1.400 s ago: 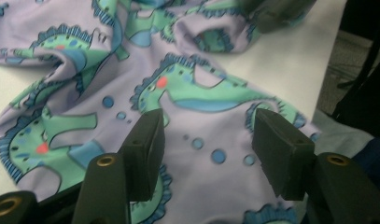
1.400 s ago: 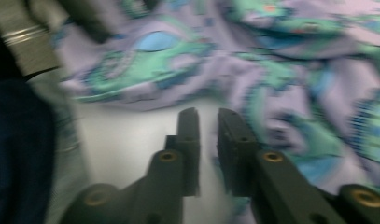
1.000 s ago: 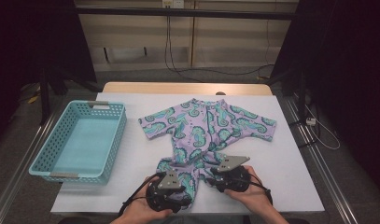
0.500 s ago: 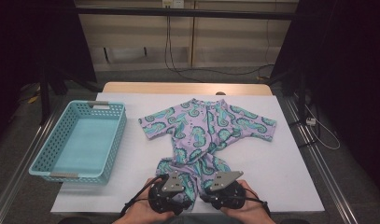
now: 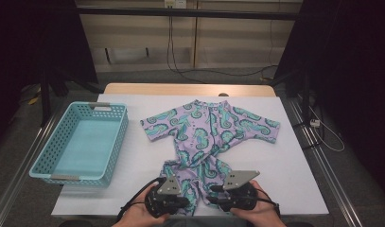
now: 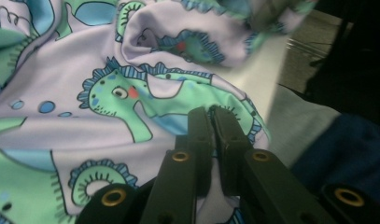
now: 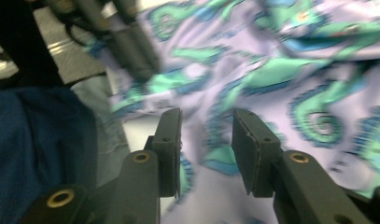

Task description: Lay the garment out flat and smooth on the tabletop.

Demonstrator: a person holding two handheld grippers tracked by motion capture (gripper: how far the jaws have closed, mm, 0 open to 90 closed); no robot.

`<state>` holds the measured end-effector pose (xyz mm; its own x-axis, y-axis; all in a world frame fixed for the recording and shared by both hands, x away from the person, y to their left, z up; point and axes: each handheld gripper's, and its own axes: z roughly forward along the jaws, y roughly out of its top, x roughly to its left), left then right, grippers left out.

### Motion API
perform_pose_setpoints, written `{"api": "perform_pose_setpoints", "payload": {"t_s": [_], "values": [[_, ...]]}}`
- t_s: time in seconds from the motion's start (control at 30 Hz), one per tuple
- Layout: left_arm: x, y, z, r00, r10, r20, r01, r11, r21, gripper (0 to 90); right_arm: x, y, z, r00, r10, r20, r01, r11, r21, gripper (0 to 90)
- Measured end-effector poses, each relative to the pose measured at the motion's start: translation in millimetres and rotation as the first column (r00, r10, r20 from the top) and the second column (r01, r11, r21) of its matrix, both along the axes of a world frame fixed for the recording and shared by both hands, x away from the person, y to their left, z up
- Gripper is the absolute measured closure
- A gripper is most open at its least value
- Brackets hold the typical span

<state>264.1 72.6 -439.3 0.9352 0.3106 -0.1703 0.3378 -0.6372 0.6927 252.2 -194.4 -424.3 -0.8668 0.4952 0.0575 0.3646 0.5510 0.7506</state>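
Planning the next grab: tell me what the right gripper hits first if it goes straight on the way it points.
Most likely the seahorse romper: the right gripper has its jaws apart with lilac fabric lying straight ahead between them. Depth is blurred, so how near is unclear.

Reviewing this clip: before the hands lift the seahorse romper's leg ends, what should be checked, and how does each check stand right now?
1. Left gripper shut on the romper hem: ok, its jaws have just been closing, cloth pinched between.
2. Right gripper gripping cloth: not ok, jaws apart and just opening; fabric lies behind the gap.
3. Both grippers at the near leg ends: ok.
4. Romper spread flat: not ok, bunched at the waist.
5. Basket free to receive: ok.
6. Cables clear of cloth: cannot tell.
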Motion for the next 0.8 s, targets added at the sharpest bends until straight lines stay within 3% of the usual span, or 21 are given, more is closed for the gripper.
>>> {"api": "perform_pose_setpoints", "payload": {"t_s": [0.03,0.17,0.27,0.33,0.37,0.5,0.57,0.63,0.7,0.8], "values": [[-0.7,2.0,0.7,0.9999,-0.002,-0.011,0.002,0.9998,-0.019,86.7,0.5,-3.8,3.0,0.9999,-0.016,0.006,0.016,0.9997,0.016,61.7],[-2.8,9.8,4.0,0.9998,-0.003,-0.021,0.003,0.9995,-0.031,84.1,5.7,-19.6,12.7,0.9963,-0.076,0.040,0.074,0.9960,0.051,61.7],[-3.9,9.5,5.5,0.9994,-0.020,-0.027,0.019,0.9989,-0.042,78.5,19.8,-34.0,14.0,0.9868,-0.155,0.046,0.152,0.9867,0.056,66.9],[-3.6,9.5,8.0,0.9997,-0.006,-0.025,0.004,0.9986,-0.052,69.6,32.9,-44.4,11.8,0.9763,-0.209,0.055,0.207,0.9774,0.041,76.3],[-2.5,9.7,9.1,0.9998,0.012,-0.013,-0.013,0.9986,-0.052,63.8,39.7,-49.3,10.2,0.9664,-0.246,0.073,0.246,0.9692,0.015,77.5],[7.8,13.3,10.4,0.9981,0.060,-0.012,-0.061,0.9954,-0.074,56.9,66.2,-72.0,-2.8,0.9362,-0.349,0.040,0.350,0.9362,-0.027,76.6],[13.3,14.8,9.5,0.9960,0.090,0.005,-0.089,0.9934,-0.072,54.1,71.8,-75.4,-13.4,0.9298,-0.368,0.010,0.368,0.9287,-0.046,72.1],[17.2,16.3,8.2,0.9945,0.104,0.006,-0.104,0.9920,-0.072,51.8,72.7,-73.3,-21.8,0.9384,-0.345,-0.020,0.343,0.9374,-0.059,67.1],[20.0,17.6,6.8,0.9928,0.120,0.007,-0.119,0.9904,-0.071,49.0,70.5,-67.3,-24.6,0.9498,-0.309,-0.048,0.308,0.9507,-0.040,61.0],[22.2,19.0,5.4,0.9916,0.129,0.008,-0.128,0.9894,-0.068,47.3,67.7,-59.3,-22.5,0.9554,-0.292,-0.040,0.291,0.9560,-0.039,55.8]]}}
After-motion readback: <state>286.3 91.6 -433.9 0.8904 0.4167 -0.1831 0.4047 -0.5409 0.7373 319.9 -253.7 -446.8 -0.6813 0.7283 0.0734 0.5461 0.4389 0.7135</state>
